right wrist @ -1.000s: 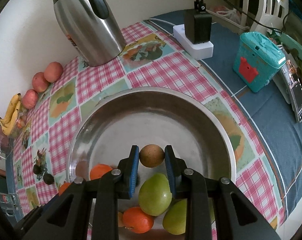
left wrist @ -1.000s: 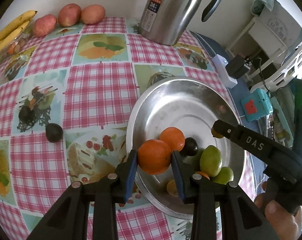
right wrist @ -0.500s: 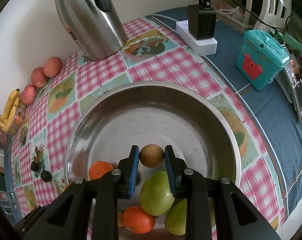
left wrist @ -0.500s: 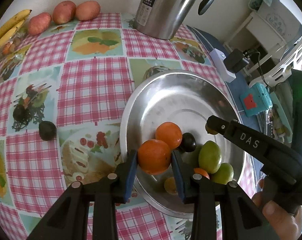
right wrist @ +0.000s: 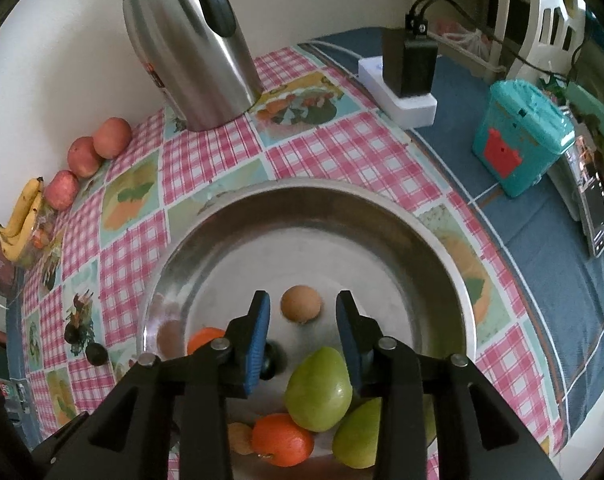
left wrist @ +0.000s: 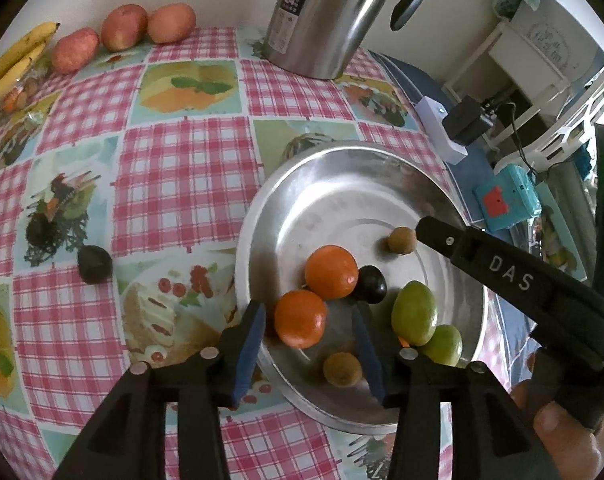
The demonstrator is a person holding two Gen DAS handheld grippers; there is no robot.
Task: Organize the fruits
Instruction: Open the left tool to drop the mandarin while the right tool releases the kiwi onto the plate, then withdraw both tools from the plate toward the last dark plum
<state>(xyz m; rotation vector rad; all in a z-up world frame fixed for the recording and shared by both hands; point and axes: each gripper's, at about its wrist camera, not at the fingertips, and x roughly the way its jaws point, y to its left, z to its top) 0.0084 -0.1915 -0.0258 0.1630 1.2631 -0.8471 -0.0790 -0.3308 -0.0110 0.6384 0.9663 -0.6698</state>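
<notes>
Steel bowl (left wrist: 302,184) loading: both claws (left wrist: 307,336) (right wrist: 300,320) opening, releasing orange (left wrist: 300,319) and brown fruit (right wrist: 301,303); next, dark fruit (left wrist: 94,264) at 9 o'clock.

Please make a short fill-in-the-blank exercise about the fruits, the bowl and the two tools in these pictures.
1. The two green fruits lie inside the metal ____.
2. Between the left tool pads sits an ____, not pressed.
3. On the cloth, left of the bowl, lies one ____ plum.
4. The small brown fruit lies free between the right tool ____.

Missing words: bowl; orange; dark; pads
</notes>
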